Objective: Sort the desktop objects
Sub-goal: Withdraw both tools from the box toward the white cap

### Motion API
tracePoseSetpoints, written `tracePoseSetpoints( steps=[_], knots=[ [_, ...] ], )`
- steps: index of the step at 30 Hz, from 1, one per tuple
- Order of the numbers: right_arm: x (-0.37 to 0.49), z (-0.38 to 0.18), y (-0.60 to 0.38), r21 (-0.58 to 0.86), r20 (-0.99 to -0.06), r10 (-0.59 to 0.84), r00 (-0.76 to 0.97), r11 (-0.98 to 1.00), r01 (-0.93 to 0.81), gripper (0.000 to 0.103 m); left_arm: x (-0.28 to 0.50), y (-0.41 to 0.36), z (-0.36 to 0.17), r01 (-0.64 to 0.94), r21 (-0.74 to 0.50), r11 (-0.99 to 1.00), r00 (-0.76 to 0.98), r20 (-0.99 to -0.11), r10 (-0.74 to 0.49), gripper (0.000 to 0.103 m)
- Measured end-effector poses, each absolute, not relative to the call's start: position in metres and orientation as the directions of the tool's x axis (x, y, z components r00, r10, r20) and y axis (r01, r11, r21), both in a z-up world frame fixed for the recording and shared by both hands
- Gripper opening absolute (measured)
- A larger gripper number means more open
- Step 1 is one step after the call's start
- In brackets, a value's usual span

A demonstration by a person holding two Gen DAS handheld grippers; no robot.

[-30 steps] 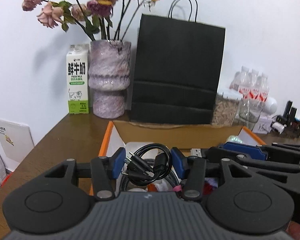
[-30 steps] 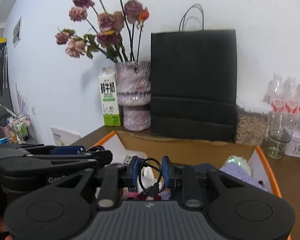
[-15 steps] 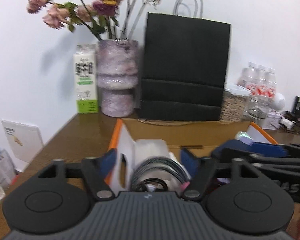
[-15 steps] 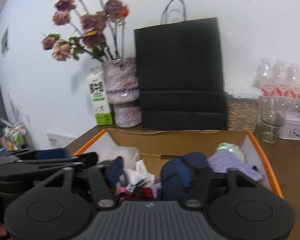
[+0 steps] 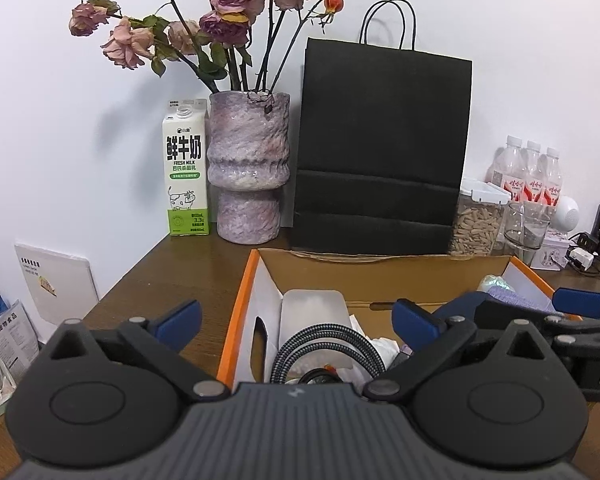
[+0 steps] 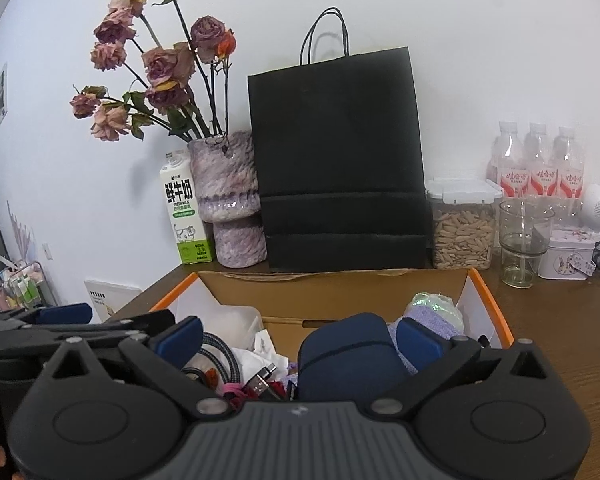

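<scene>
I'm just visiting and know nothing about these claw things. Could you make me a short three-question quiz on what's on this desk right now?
1. True or false: the left claw is clamped on a cable.
2. What stands directly between the milk carton and the black paper bag?
A. a glass cup
B. a vase of roses
C. water bottles
3. Fill in: the grey braided cable lies inside the orange-edged ____.

Key
1. False: its jaws are opening, and nothing is gripped between them.
2. B, the vase.
3. box.
</scene>
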State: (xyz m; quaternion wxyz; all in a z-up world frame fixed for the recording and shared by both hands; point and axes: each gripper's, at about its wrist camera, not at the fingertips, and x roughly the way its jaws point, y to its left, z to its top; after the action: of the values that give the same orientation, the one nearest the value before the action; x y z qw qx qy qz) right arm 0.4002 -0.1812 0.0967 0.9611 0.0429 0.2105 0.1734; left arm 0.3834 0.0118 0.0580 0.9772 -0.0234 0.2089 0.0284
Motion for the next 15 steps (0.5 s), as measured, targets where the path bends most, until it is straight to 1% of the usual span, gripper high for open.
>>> tracePoseSetpoints(
  steps=[15],
  knots=[
    [0.377, 0.1, -0.186, 0.126, -0.386, 0.333, 0.86, 0.943, -0.309, 0.103, 0.36, 0.009, 0.061, -0.06, -0.051, 0.997, 0.913, -0.406, 0.034, 0.103]
  ],
)
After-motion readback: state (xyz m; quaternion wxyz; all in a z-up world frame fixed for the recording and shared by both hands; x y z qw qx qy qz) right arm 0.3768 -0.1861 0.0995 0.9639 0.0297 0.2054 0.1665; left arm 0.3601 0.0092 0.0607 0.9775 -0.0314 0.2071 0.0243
